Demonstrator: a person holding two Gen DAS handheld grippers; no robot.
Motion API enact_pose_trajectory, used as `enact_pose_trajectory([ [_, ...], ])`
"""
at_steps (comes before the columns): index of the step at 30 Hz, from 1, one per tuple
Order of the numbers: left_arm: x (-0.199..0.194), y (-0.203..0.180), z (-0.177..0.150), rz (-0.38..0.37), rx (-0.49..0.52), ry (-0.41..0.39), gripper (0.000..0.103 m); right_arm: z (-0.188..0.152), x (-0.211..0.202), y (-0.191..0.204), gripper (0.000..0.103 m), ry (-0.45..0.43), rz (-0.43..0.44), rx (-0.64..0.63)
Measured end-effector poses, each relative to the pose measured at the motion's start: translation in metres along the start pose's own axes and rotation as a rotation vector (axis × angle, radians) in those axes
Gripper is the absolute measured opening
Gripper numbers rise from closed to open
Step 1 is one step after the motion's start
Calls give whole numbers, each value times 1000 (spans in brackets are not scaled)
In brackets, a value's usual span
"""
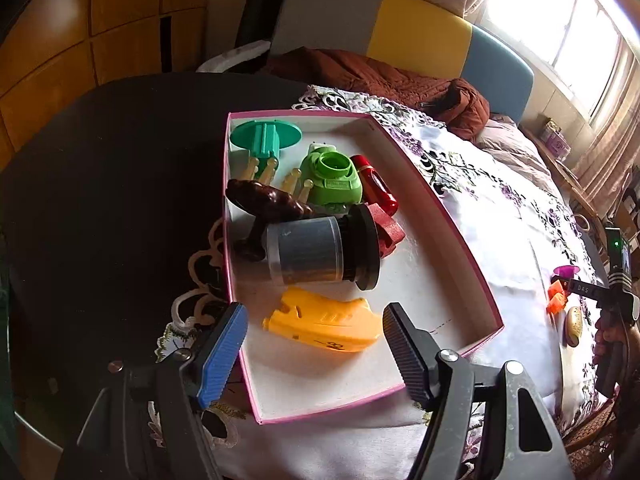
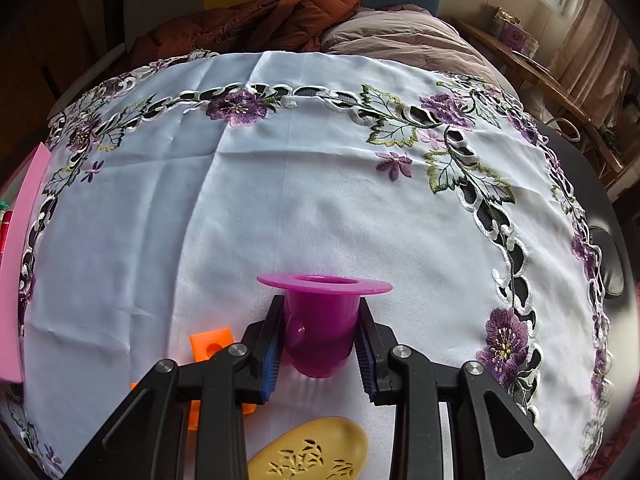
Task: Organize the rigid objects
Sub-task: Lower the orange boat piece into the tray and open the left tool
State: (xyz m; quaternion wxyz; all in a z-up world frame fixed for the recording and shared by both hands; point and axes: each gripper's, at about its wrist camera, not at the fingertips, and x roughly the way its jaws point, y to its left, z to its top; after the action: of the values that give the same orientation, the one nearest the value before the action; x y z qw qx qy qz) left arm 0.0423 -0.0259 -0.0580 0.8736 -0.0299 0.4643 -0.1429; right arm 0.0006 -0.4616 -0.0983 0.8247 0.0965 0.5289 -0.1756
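A pink-rimmed white box [image 1: 452, 236] on the embroidered tablecloth holds a yellow plastic piece [image 1: 324, 322], a grey jar with a black lid [image 1: 316, 254], a dark wooden piece [image 1: 264, 200], a green toy [image 1: 332, 178], a red bottle [image 1: 376, 186] and a teal flanged piece [image 1: 264, 134]. My left gripper [image 1: 316, 344] is open and empty above the box's near end. My right gripper [image 2: 320, 340] is shut on a magenta flanged cup [image 2: 320, 320], held upright just above the cloth. It also shows far right in the left wrist view [image 1: 566, 270].
An orange block [image 2: 212, 346] and a tan carved oval piece [image 2: 316, 450] lie on the cloth under the right gripper. The box's pink side [image 2: 20, 264] is at that view's left edge. A brown jacket [image 1: 380, 76] and a sofa lie beyond the table.
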Motion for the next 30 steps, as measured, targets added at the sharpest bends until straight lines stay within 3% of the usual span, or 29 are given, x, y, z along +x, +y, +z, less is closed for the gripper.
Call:
enact_pose_trajectory([
  [13,-14,-2,2,34,9,-35,71,0,-4,1,32,-10,-11,-16],
  [20,-16,3,1,37,-1,-35,71,1,-16,4,32,-58,15,-5],
  [25,-16,5,1,42,-4,-36,71,5,-33,13,32,-105,103,-6],
  [30,-19,9,0,47,-15,-43,71,7,-60,52,32,-150,207,-77],
])
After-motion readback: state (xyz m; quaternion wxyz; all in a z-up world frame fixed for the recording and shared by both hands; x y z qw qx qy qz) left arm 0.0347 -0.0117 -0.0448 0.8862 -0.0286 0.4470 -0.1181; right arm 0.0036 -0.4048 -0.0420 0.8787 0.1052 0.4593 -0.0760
